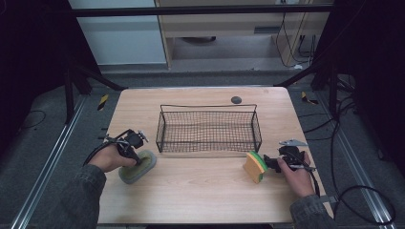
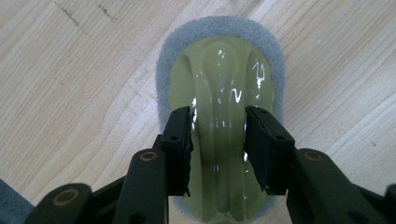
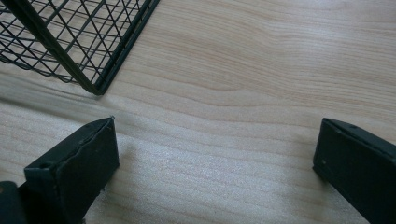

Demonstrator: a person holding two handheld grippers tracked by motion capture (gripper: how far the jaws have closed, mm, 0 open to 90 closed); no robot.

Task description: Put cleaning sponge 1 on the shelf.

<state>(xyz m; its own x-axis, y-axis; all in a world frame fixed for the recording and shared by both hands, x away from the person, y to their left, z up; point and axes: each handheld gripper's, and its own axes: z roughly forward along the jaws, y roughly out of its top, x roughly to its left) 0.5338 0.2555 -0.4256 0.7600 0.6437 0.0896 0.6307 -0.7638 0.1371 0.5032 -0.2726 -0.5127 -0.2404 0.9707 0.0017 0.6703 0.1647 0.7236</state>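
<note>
The scrubber [image 2: 224, 88] is an oval grey pad with a glossy pale-green plastic handle ridged along its top. It lies flat near the left front of the desk [image 1: 200, 191], just off the basket's left corner. The left tool [image 2: 218, 140] comes down over it, and its two black pads sit against either side of the raised green ridge, closed in on it.

On the other side, a sponge [image 1: 255, 166] with a tan body, a yellow layer and a green face stands on edge, right of the middle and a little in front of the basket's right end. The right tool [image 1: 267, 163] is level with it; seen from above its tips are at the sponge's side, while along its own jaws I see them spread wide over bare wood grain with nothing between them.

A black wire basket [image 1: 208, 129] sits in the middle of the desk between the two hands. Behind it, by the far edge, is a small dark round disc [image 1: 236, 99].
</note>
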